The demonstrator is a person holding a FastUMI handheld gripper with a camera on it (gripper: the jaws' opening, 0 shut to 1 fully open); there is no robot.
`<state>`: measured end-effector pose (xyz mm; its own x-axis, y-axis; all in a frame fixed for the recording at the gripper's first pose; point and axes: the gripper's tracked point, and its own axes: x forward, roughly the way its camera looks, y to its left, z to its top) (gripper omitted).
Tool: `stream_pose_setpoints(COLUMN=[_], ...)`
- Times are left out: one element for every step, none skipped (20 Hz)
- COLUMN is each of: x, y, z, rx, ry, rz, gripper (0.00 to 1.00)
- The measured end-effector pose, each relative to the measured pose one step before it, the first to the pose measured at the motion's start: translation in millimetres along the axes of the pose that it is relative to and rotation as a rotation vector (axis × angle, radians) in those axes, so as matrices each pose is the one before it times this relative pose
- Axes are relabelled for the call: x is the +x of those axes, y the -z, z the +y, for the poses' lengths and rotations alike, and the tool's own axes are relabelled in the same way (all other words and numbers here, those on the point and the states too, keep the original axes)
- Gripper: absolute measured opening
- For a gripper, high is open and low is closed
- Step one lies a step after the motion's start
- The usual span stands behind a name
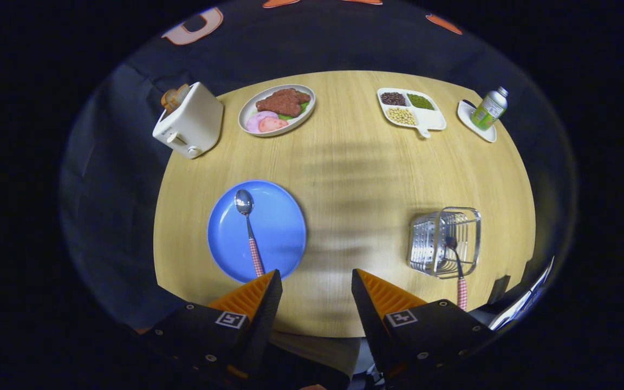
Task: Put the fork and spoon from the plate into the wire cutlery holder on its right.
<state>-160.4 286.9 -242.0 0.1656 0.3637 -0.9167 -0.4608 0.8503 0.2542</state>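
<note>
**Above the worktop's near edge: fork in the holder, spoon next**

Above the near edge of the worktop (pixel 344 179) I hold the gripper (pixel 316 284) high and pitched down, so that I look over the whole round surface. Its two orange fingers (pixel 252 295) stand wide apart with nothing between them, only bare wood just ahead of the tips.

By my reading the task is half done. The fork (pixel 457 265) already stands in the wire cutlery holder (pixel 444 241), tines down inside the wires and its checked handle leaning out over the near rim toward me. The spoon (pixel 249 230) lies on the blue plate (pixel 257 230), bowl pointing away and the checked handle running back to the plate's near rim, just ahead of the left finger.

So the step in hand is the spoon. I judge that the next move calls for shifting left and coming down until the fingers straddle the handle near the plate's rim, where it may be raised a little and easier to catch. The handle is thin and lies low, so the fingers would need to close squarely across it. After that, the carry goes right to the holder, well apart from the plate, and the spoon should drop in beside the fork without knocking it.
</note>
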Motion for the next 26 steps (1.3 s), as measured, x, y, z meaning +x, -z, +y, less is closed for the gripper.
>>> stream_pose_setpoints(x=[7.24,7.28,7.39,6.03,7.95,5.92,5.19,6.68,7.3,5.56,5.59,5.01,6.66,5.45,5.74,4.87,5.41,3.44,3.21,2.3,2.35,1.88,-0.04,0.67,0.17,0.55], y=[1.55,1.41,1.52,1.06,2.78,1.54,3.24,2.67,2.64,2.57,4.06,2.51,2.34,1.61,2.45,2.29,1.18,0.2,0.88,-0.67,0.54,0.05,-1.93,-1.19,0.43,-0.13], z=[10.11,10.15,9.28,7.98,10.63,8.45,7.27,5.78,4.78,2.84,2.68,3.52,3.58,2.42,-1.78,-1.6,0.25,0.25,0.57,-1.54,-1.1,-0.22,-0.47,0.32,-1.61,-0.95], rx=[-0.02128,-0.023,-0.0249,-0.01972,-0.01986,-0.01485,-0.01472,-0.01768,-0.01748,-0.01626,-0.01234,-0.01053,-0.00771,-0.00991,-0.00862,-0.00355,-0.00088,-0.00217,-0.00418,-0.00553,-0.00561,-0.00166,-0.0019,-0.00133,0.00011,0.00008], ry=[-0.00017,-0.00055,0.00336,-0.00273,-0.00424,-0.00739,-0.00462,0.00047,0.00451,0.00668,0.00463,-0.00287,0.00131,0.00155,0.01036,0.01248,0.00761,0.00228,0.00236,0.00655,0.00669,0.00005,0.00499,0.00126,0.0111,0.00052], rz=[-0.00079,-0.00325,-0.00123,-0.00013,0.00448,0.00498,0.00595,0.00777,0.00681,0.0106,0.00972,0.00662,0.00469,0.00566,0.00671,0.01291,0.00387,0.00847,0.00697,0.00243,0.0048,0.00599,-0.00111,-0.00193,0.0008,0.00155], gripper=[0.79,0.78,0.78,0.78,0.79,0.79,0.79,0.79,0.79,0.79,0.78,0.78,0.78,0.77,0.75,0.74,0.65,0.6,0.5,0.46,0.42,0.4,0.34,0.31,0.25,0.2])
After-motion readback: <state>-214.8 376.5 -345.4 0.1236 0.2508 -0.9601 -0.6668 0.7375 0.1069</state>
